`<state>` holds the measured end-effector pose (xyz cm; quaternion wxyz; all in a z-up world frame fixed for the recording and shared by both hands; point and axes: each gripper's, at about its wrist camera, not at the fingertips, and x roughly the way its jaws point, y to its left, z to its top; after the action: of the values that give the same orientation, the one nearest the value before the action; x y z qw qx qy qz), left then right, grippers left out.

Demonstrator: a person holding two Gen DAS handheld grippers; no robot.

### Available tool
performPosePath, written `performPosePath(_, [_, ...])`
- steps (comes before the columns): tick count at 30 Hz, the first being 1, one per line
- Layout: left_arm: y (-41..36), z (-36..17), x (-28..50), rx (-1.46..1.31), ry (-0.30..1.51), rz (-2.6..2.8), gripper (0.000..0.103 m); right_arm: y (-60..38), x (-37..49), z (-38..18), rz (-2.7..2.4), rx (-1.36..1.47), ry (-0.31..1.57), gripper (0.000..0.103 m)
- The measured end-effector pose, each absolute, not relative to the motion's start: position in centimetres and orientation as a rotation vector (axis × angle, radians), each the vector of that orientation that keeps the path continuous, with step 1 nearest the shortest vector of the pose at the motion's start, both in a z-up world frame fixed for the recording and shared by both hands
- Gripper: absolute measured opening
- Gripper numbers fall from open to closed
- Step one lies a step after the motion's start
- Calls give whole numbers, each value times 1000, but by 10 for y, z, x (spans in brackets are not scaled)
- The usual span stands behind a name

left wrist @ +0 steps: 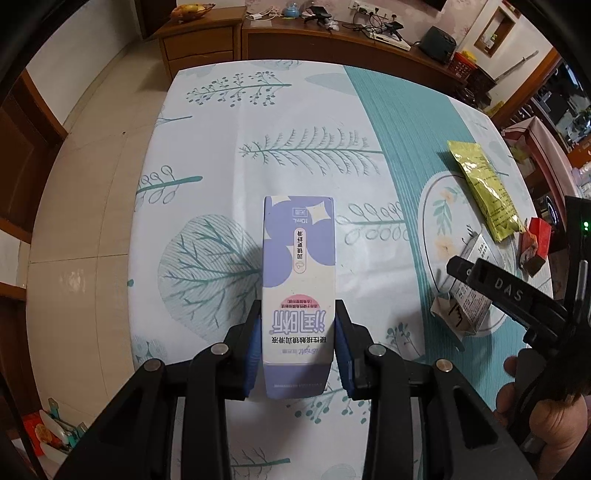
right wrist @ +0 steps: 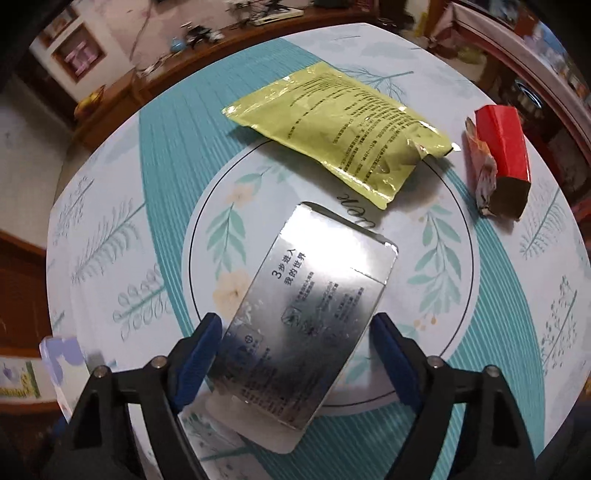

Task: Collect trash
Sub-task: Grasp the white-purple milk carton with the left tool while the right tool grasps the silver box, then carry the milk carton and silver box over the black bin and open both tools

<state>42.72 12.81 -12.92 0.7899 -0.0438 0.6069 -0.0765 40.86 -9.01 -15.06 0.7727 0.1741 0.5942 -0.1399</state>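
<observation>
A round table (left wrist: 207, 122) wears a white-and-teal tablecloth (left wrist: 399, 155) printed with leaves. Behind it, a wooden sideboard (left wrist: 332, 44) carries cables, a power strip (left wrist: 364, 6) and a fruit bowl (left wrist: 192, 10).

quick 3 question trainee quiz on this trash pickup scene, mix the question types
1. True or false: the left claw is shut on the purple and white carton.
2. Which item lies between the open right claw pads? A silver box; B yellow pouch; C red box.
3. Fill in: the yellow pouch lies flat on the ___.

Key: 1 true; 2 A; 3 table.
</observation>
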Motion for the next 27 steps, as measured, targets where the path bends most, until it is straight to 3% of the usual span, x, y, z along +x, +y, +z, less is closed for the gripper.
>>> performPosePath(7, [113, -123, 396, -57, 1306, -190, 33, -100, 371, -146, -218, 415, 1280, 69])
performPosePath(27, [31, -43, 207, -35, 1189, -133, 33, -182, 189, -82, 50, 465, 1173, 67])
